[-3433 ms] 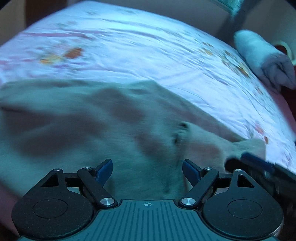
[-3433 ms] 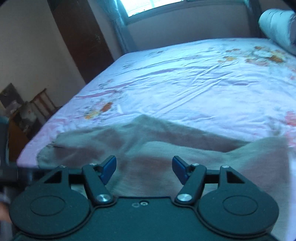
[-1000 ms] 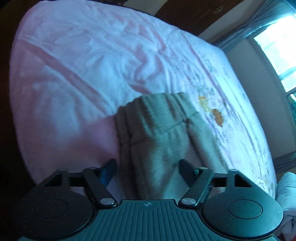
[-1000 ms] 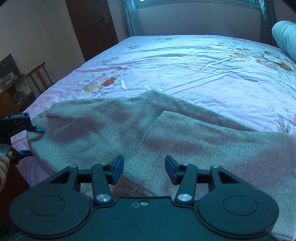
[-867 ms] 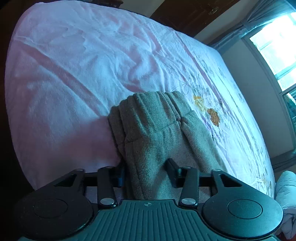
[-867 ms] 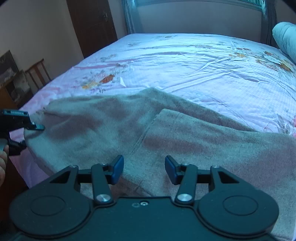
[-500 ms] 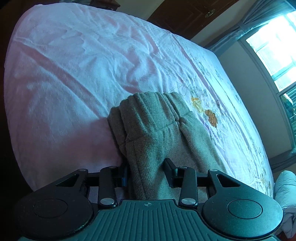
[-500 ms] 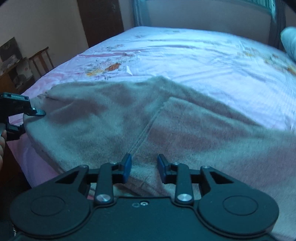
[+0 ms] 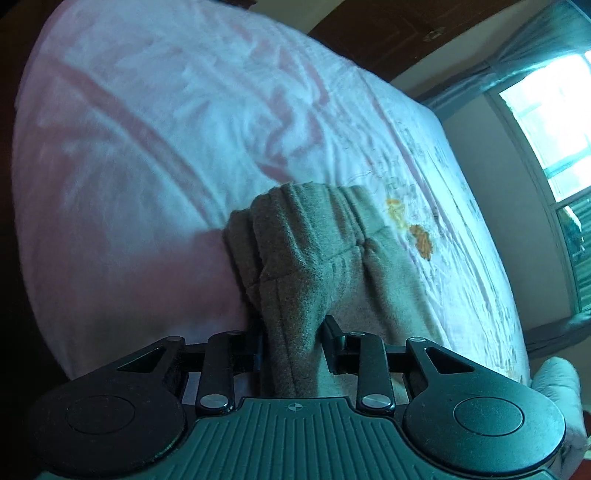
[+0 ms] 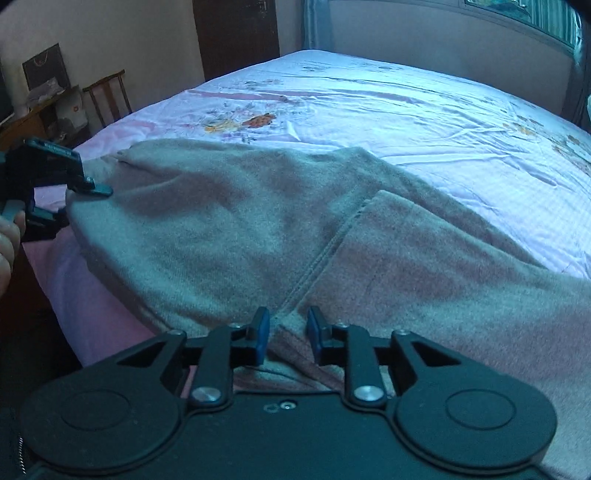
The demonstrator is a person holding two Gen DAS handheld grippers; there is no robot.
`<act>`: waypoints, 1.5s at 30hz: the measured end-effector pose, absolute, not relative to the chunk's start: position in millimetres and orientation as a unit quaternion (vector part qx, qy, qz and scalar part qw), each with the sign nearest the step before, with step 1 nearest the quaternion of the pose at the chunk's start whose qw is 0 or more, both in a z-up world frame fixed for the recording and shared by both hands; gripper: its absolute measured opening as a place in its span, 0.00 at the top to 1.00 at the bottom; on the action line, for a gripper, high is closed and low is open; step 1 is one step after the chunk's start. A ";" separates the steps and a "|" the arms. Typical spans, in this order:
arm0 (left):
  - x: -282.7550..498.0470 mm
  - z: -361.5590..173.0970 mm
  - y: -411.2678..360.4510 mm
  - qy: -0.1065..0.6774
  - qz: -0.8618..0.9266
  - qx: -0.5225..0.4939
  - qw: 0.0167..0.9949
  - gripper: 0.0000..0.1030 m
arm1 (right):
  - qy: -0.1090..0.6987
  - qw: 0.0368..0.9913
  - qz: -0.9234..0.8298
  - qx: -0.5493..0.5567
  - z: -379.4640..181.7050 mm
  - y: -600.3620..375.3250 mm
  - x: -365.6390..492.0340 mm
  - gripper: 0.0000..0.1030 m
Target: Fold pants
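Grey-brown fleece pants (image 10: 240,229) lie spread across the near edge of the bed (image 10: 406,110), waistband end to the left. My left gripper (image 9: 291,343) is shut on the bunched waistband (image 9: 295,236); it also shows at the left of the right wrist view (image 10: 66,181), held by a hand. My right gripper (image 10: 286,332) is shut on the near edge of the pants at the crotch seam (image 10: 317,266).
The pink floral sheet (image 9: 147,129) covers the bed. A wooden chair (image 10: 107,96) and a cluttered table stand left of the bed. A dark door (image 10: 236,33) is at the back. A rolled white blanket (image 9: 557,384) lies at the right.
Both grippers have closed from open onto the pants: the left on the waistband, the right on the near edge at the seam. The waistband is bunched and slightly raised.
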State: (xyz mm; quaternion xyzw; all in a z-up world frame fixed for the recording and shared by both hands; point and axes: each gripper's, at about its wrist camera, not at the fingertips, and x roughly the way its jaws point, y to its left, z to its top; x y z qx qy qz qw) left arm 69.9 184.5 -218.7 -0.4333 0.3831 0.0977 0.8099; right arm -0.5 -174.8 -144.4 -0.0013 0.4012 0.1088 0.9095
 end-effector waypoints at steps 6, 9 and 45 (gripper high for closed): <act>74.9 -219.7 181.5 0.397 0.099 -0.428 0.805 0.56 | 0.395 0.912 0.108 0.013 -136.9 -175.4 1.4 0.81; 75.7 -219.7 179.4 0.397 0.096 -0.429 0.806 0.50 | 0.382 0.917 0.113 0.026 -132.3 -173.6 -0.5 0.81; 62.1 -88.6 28.8 0.289 -0.150 -0.195 0.925 0.84 | 0.398 0.894 0.190 0.078 -148.1 -145.8 8.8 0.81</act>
